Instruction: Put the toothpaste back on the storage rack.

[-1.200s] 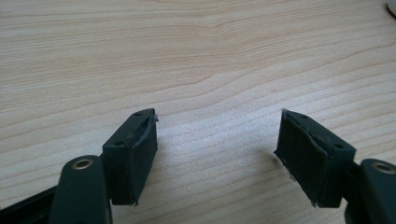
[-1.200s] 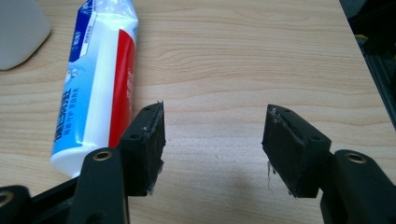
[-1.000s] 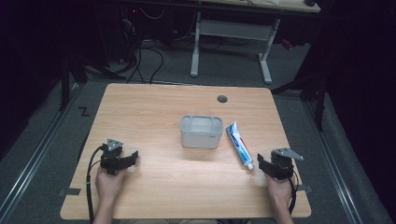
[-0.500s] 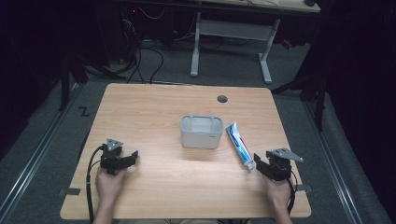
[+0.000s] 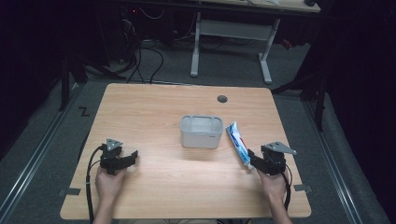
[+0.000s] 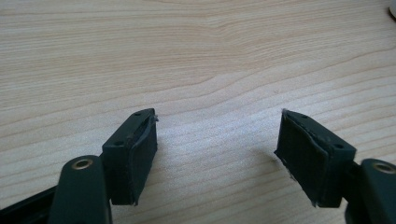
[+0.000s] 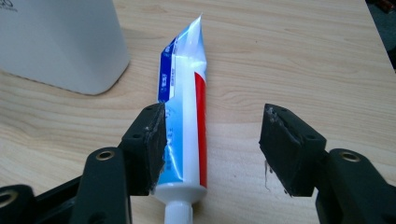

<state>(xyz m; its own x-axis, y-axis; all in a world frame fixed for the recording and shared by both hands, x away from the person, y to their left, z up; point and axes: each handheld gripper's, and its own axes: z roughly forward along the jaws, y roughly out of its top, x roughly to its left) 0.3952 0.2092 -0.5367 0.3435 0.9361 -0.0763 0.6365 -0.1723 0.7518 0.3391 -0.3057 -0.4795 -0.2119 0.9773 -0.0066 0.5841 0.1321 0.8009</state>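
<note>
- Wooden table (image 5: 154, 112) carried a white plastic bin (image 5: 201, 131) near its middle, with a toothpaste tube (image 5: 237, 143) lying flat just beside the bin, on its right in the high view.
- Toothpaste tube's crimped end pointed toward the far edge and its white cap (image 7: 178, 212) toward the person.
- Right gripper (image 7: 212, 149) sat at the tube's cap end; its jaws had just been opening and stood wide apart. The tube's lower part lay between them, close against the left-hand pad (image 7: 153, 148) in the right gripper view, while the other pad stood clear.
- Left gripper (image 6: 217, 156), well apart on the table's other side, held its jaws spread over bare wood with nothing between them.
</note>
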